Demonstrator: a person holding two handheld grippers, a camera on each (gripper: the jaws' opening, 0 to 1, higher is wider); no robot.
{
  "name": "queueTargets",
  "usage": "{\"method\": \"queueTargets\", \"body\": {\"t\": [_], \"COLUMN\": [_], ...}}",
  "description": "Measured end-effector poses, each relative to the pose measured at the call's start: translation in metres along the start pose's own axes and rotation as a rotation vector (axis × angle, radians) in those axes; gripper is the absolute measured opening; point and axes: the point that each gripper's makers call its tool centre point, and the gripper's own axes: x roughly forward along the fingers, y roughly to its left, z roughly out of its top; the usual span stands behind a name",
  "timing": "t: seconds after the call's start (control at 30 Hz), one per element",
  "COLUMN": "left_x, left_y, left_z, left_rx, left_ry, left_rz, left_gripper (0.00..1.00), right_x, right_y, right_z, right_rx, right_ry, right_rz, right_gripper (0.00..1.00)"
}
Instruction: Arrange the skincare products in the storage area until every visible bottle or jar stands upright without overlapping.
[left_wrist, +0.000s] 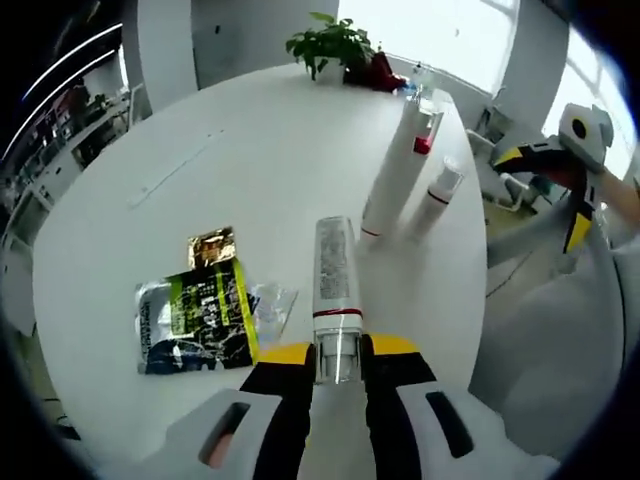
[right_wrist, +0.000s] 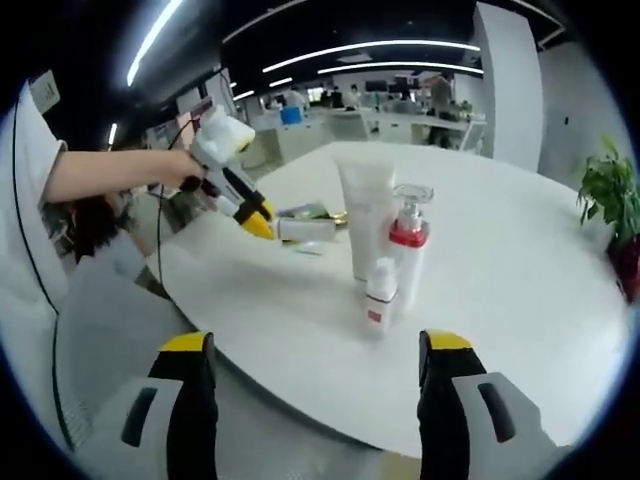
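My left gripper (left_wrist: 338, 352) is shut on the clear cap end of a slim white bottle with a red band (left_wrist: 333, 270), held above the white round table (left_wrist: 250, 160). In the right gripper view that left gripper (right_wrist: 262, 222) holds the same bottle (right_wrist: 305, 229) level over the table's left part. Three products stand upright close together: a tall white tube (left_wrist: 393, 175) (right_wrist: 365, 215), a pump bottle with a red collar (left_wrist: 425, 130) (right_wrist: 408, 245), and a small white bottle (left_wrist: 438, 195) (right_wrist: 380, 296). My right gripper (right_wrist: 320, 395) (left_wrist: 545, 195) is open, off the table's edge.
A green-and-black sachet (left_wrist: 195, 318) and a gold packet (left_wrist: 212, 246) lie on the table left of the held bottle. A potted plant (left_wrist: 330, 42) (right_wrist: 610, 190) stands at the far edge. A person's arm (right_wrist: 100, 172) reaches in. Office desks lie beyond.
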Motion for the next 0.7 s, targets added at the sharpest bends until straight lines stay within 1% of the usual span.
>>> {"method": "queueTargets", "body": {"t": [0.07,0.1,0.2,0.3,0.37,0.5,0.57,0.7], "left_x": [-0.004,-0.009,-0.015,-0.025,-0.033,-0.041,-0.049,-0.062], "left_y": [-0.003,-0.009,-0.016,-0.025,-0.035,-0.045,-0.053,-0.066], "left_z": [-0.001,-0.002,-0.004,-0.007,-0.010,-0.016,-0.023,-0.030], "left_rx": [-0.002,-0.001,-0.001,0.000,-0.002,-0.005,0.015,0.058], "left_ry": [-0.003,-0.005,-0.005,0.000,0.004,0.016,0.033,0.049], "left_rz": [-0.001,-0.002,-0.007,-0.010,-0.018,-0.033,-0.036,-0.038], "left_gripper": [0.24,0.24,0.24,0.24,0.24,0.24,0.24,0.24], "right_x": [0.000,0.000,0.002,0.008,0.013,0.024,0.028,0.033], "right_y": [0.001,0.002,0.009,0.020,0.027,0.045,0.057,0.069], "right_z": [0.004,0.008,0.017,0.028,0.032,0.041,0.046,0.051], "right_rx": [-0.009,-0.019,-0.045,-0.062,-0.075,-0.140,-0.165,-0.198], "right_ry": [-0.009,-0.020,-0.039,-0.066,-0.076,-0.084,-0.094,-0.100], "right_rz": [0.005,0.007,0.019,0.047,0.066,0.098,0.133,0.166], "right_gripper": [0.83,0.83,0.83,0.82,0.81,0.78,0.76,0.74]}}
